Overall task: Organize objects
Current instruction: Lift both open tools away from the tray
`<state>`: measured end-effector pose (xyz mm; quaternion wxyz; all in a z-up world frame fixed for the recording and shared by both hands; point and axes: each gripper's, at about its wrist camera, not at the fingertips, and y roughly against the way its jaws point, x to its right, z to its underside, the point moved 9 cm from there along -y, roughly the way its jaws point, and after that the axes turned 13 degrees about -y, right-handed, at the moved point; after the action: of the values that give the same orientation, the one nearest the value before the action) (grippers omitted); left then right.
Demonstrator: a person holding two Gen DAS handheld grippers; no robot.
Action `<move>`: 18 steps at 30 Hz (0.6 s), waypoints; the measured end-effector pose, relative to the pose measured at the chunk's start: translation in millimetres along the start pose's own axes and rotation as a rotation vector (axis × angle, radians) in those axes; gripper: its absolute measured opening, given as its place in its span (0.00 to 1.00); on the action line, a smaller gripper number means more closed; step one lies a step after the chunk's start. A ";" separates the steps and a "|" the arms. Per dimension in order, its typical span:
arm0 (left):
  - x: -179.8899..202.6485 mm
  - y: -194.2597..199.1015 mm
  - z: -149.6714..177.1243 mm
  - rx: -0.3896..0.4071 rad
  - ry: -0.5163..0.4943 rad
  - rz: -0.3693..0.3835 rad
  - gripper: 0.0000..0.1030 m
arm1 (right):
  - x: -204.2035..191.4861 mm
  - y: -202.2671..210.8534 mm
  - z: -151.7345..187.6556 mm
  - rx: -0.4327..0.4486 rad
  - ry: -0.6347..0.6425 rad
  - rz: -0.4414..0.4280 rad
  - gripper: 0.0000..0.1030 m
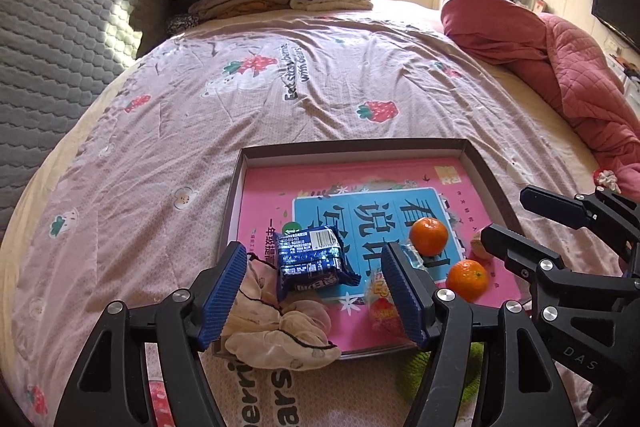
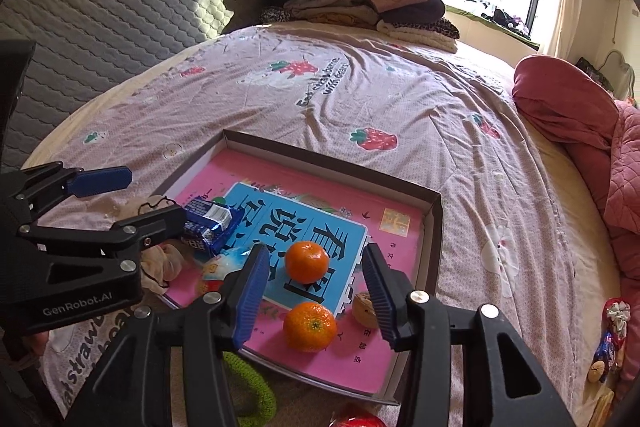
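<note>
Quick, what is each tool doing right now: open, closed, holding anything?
Left tool: open, holding nothing; the blue snack pack lies free between its fingers.
Right tool: open, empty, over two oranges.

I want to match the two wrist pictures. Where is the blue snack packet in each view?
Left wrist view: the blue snack packet lies low in the middle, between the left gripper's open fingers, on the pink book.
Right wrist view: it lies at middle left, partly behind the left gripper's finger.
Shared landmark: the two tangerines, the farther one on the book's blue panel.
</note>
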<state>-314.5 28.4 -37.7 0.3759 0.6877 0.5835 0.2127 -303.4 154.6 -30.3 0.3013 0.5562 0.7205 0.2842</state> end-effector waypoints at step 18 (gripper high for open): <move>21.2 54.2 1.1 0.074 -0.014 0.009 0.72 | 0.4 61.1 0.1 0.104 -0.045 0.001 0.57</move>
<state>-274.0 46.6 0.0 0.3532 0.7052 0.5854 0.1879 -264.9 168.4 15.1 0.2879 0.5776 0.7271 0.2340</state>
